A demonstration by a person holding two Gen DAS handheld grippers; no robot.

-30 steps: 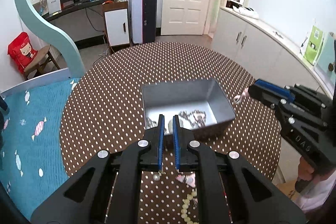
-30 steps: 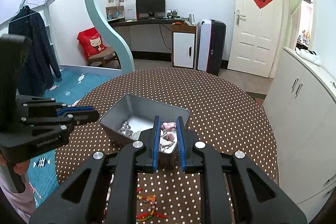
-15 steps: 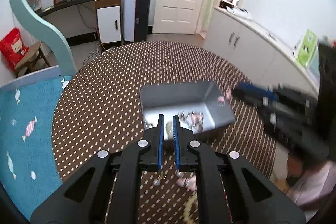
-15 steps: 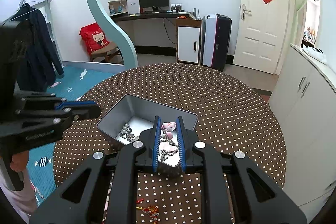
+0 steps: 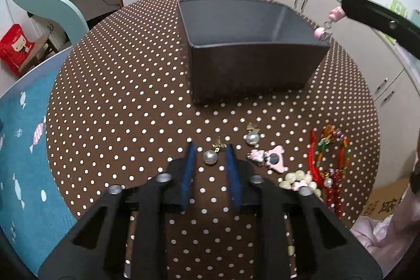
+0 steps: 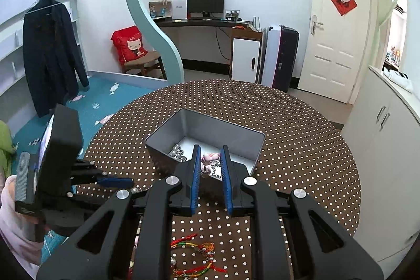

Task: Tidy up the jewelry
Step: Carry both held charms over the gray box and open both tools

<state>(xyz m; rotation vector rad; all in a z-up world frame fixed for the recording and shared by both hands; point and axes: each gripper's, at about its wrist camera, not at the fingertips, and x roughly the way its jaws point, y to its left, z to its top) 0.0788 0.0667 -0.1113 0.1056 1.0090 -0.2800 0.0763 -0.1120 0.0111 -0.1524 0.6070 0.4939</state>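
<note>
Left gripper (image 5: 210,148): jaws had just been spreading, straddling a pearl earring (image 5: 210,157) without pinching it
Table (image 5: 118,85): second pearl earring (image 5: 252,138), pink charm (image 5: 273,158), bead bracelet (image 5: 299,179), red cords (image 5: 328,148) lay unsorted at 4 o'clock
Tin (image 6: 223,130): some silver pieces (image 6: 176,152) inside
Right gripper (image 6: 210,162): pinched a pink-beaded chain (image 6: 210,157) over the tin
Writing: red bag (image 6: 130,45) read "CAT"

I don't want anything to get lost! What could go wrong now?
The round pearl lies loose between the left gripper jaws, which have just been opening; a squeeze might send it rolling. The pink chain in the right gripper dangles at the box corner and might drop outside.
</note>
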